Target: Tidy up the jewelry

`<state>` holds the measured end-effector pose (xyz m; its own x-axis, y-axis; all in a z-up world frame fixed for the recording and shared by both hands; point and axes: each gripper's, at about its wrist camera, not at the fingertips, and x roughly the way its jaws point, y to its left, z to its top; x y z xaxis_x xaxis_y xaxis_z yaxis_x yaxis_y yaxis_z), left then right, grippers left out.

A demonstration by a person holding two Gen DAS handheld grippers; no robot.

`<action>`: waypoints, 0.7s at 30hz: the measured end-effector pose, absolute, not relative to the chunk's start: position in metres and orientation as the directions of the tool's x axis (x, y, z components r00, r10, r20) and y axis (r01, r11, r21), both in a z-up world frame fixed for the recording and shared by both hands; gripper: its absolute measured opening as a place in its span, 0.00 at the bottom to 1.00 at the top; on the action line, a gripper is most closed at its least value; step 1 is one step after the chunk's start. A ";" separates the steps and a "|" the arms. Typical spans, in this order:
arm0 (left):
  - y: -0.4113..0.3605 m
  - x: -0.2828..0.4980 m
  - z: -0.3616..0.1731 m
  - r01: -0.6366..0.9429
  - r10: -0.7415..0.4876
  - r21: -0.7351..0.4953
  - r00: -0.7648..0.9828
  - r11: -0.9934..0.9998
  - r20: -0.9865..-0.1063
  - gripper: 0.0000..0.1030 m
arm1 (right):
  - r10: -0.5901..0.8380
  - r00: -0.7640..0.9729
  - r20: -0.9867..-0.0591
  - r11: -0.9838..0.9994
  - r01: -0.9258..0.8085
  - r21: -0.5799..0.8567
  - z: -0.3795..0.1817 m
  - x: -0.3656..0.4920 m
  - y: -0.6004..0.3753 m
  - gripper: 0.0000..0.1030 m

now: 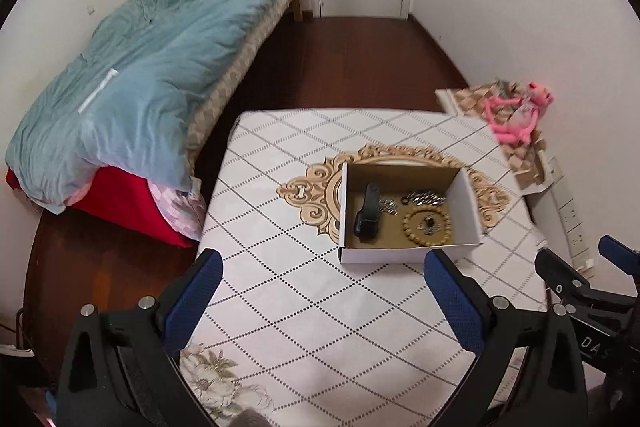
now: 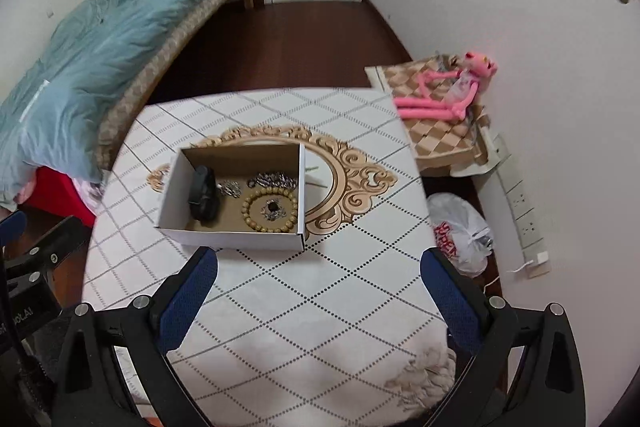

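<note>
A quilted worktop [image 1: 280, 307] beside a bed [image 1: 140, 67] carries a box [image 2: 240, 241] of jewelry — both tongs [image 1: 320, 291] [image 2: 318, 291] hover before it, wide open, empty.

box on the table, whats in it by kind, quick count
black smartwatch: 1
wooden bead bracelet: 1
silver chain bracelet: 1
small silver pieces: 2, one beside the watch, one inside the bead ring
total: 5, all in the box

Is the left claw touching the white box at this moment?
Apart. In the left wrist view the left claw hangs open above the tablecloth, short of the white box; nothing sits between its fingers.
</note>
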<state>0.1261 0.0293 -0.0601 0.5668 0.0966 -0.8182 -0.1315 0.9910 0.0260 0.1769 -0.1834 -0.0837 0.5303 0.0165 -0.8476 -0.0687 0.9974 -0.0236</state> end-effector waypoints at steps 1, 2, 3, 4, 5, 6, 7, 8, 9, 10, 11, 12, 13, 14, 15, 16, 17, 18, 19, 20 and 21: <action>0.029 0.119 -0.051 -0.130 0.090 0.017 0.580 0.991 -0.810 1.00 | 0.019 0.543 -0.840 0.997 -0.069 -0.023 -0.075 0.170 -0.184 1.00; 0.029 0.113 -0.044 -0.131 0.089 0.014 0.589 0.991 -0.803 1.00 | 0.020 0.561 -0.828 0.997 -0.071 -0.024 -0.063 0.160 -0.184 1.00; 0.029 0.104 -0.034 -0.134 0.094 0.015 0.603 0.991 -0.792 1.00 | 0.022 0.570 -0.822 0.997 -0.073 -0.024 -0.056 0.155 -0.183 1.00; 0.029 0.098 -0.027 -0.136 0.094 0.013 0.612 0.991 -0.785 1.00 | 0.026 0.586 -0.810 0.997 -0.075 -0.022 -0.045 0.145 -0.183 1.00; 0.029 0.093 -0.022 -0.133 0.094 0.013 0.623 0.991 -0.776 1.00 | 0.029 0.595 -0.803 0.997 -0.076 -0.021 -0.038 0.139 -0.183 1.00; 0.028 0.085 -0.013 -0.130 0.096 0.016 0.637 0.991 -0.765 1.00 | 0.032 0.606 -0.795 0.997 -0.078 -0.020 -0.029 0.133 -0.183 1.00; 0.028 0.080 -0.007 -0.129 0.098 0.019 0.643 0.991 -0.760 1.00 | 0.037 0.621 -0.783 0.997 -0.081 -0.017 -0.019 0.124 -0.184 1.00; 0.028 0.074 0.000 -0.129 0.099 0.019 0.650 0.991 -0.753 1.00 | 0.040 0.632 -0.774 0.997 -0.081 -0.014 -0.012 0.119 -0.184 1.00; 0.027 0.069 0.004 -0.128 0.097 0.017 0.655 0.992 -0.749 1.00 | 0.042 0.646 -0.763 0.996 -0.083 -0.015 -0.003 0.111 -0.184 1.00; 0.027 0.064 0.010 -0.125 0.093 0.013 0.660 0.992 -0.745 1.00 | 0.044 0.653 -0.756 0.996 -0.084 -0.015 0.002 0.107 -0.184 1.00; 0.026 0.059 0.015 -0.122 0.089 0.009 0.666 0.992 -0.741 1.00 | 0.047 0.662 -0.748 0.996 -0.087 -0.014 0.010 0.101 -0.184 1.00; 0.025 0.056 0.019 -0.122 0.090 0.010 0.668 0.993 -0.738 1.00 | 0.051 0.668 -0.743 0.996 -0.090 -0.012 0.015 0.097 -0.183 1.00; 0.024 0.052 0.024 -0.119 0.089 0.012 0.674 0.993 -0.733 1.00 | 0.055 0.676 -0.735 0.996 -0.093 -0.011 0.022 0.091 -0.183 1.00; 0.023 0.047 0.030 -0.115 0.087 0.011 0.684 0.993 -0.725 1.00 | 0.056 0.683 -0.728 0.995 -0.095 -0.012 0.028 0.085 -0.184 1.00; 0.022 0.044 0.034 -0.115 0.088 0.011 0.690 0.993 -0.719 1.00 | 0.056 0.689 -0.723 0.996 -0.094 -0.012 0.032 0.081 -0.184 1.00; 0.021 0.041 0.037 -0.115 0.087 0.009 0.694 0.993 -0.715 1.00 | 0.058 0.694 -0.717 0.995 -0.094 -0.011 0.036 0.077 -0.185 1.00; 0.022 0.037 0.040 -0.115 0.083 0.004 0.698 0.993 -0.711 1.00 | 0.059 0.700 -0.712 0.995 -0.094 -0.010 0.041 0.072 -0.186 1.00; 0.021 0.033 0.044 -0.120 0.082 -0.003 0.703 0.993 -0.706 1.00 | 0.058 0.708 -0.704 0.996 -0.093 -0.011 0.046 0.067 -0.186 1.00; 0.022 0.030 0.047 -0.125 0.083 -0.009 0.706 0.992 -0.703 0.99 | 0.056 0.715 -0.697 0.996 -0.092 -0.014 0.051 0.062 -0.187 1.00; 0.022 0.028 0.049 -0.128 0.082 -0.014 0.710 0.992 -0.700 1.00 | 0.058 0.722 -0.690 0.996 -0.092 -0.013 0.056 0.058 -0.188 1.00; 0.022 0.025 0.051 -0.126 0.077 -0.019 0.712 0.992 -0.697 1.00 | 0.058 0.727 -0.684 0.996 -0.093 -0.014 0.060 0.054 -0.188 1.00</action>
<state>0.0254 0.0224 0.0512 0.7125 0.0773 -0.6974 -0.1261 0.9918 -0.0188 0.0541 -0.1880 0.0601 0.7273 0.0583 -0.6838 -0.0928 0.9956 -0.0139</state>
